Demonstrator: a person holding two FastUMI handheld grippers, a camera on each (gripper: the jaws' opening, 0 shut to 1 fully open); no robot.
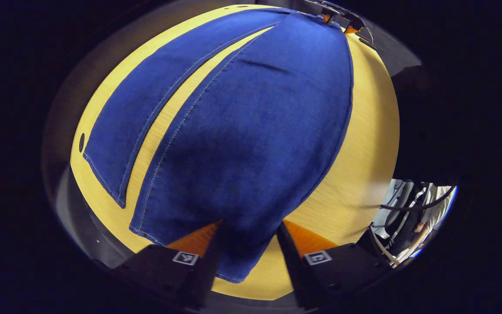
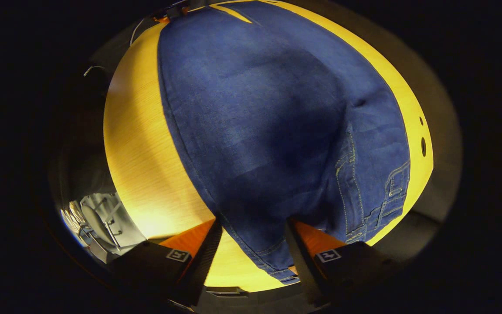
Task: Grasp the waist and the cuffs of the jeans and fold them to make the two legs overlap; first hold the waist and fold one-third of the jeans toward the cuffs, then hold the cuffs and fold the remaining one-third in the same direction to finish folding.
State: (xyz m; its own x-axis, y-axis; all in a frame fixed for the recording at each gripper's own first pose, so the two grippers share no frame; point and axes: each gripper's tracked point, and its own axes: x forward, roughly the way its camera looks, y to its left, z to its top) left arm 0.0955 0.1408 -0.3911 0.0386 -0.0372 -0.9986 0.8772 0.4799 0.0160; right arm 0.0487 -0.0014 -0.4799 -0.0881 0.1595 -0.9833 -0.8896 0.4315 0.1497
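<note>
Lifting evenly is advised, as the jeans (image 1: 251,131) are held at cuff by the left tongs (image 1: 247,244) and at waist by the right tongs (image 2: 253,244), both partly closed on denim.

- The blue denim jeans (image 1: 251,131) are covering much of the yellow wooden table (image 1: 364,152); its surface beneath them is staying hidden.
- In the left gripper view, the far gripper (image 1: 342,19) is getting cut off at the top edge, its jaws unreadable.
- The left gripper (image 1: 249,248) is straddling a cuff; whether its fingers are pressing cannot be told.
- The right gripper (image 2: 253,244) is straddling the waist likewise.
</note>
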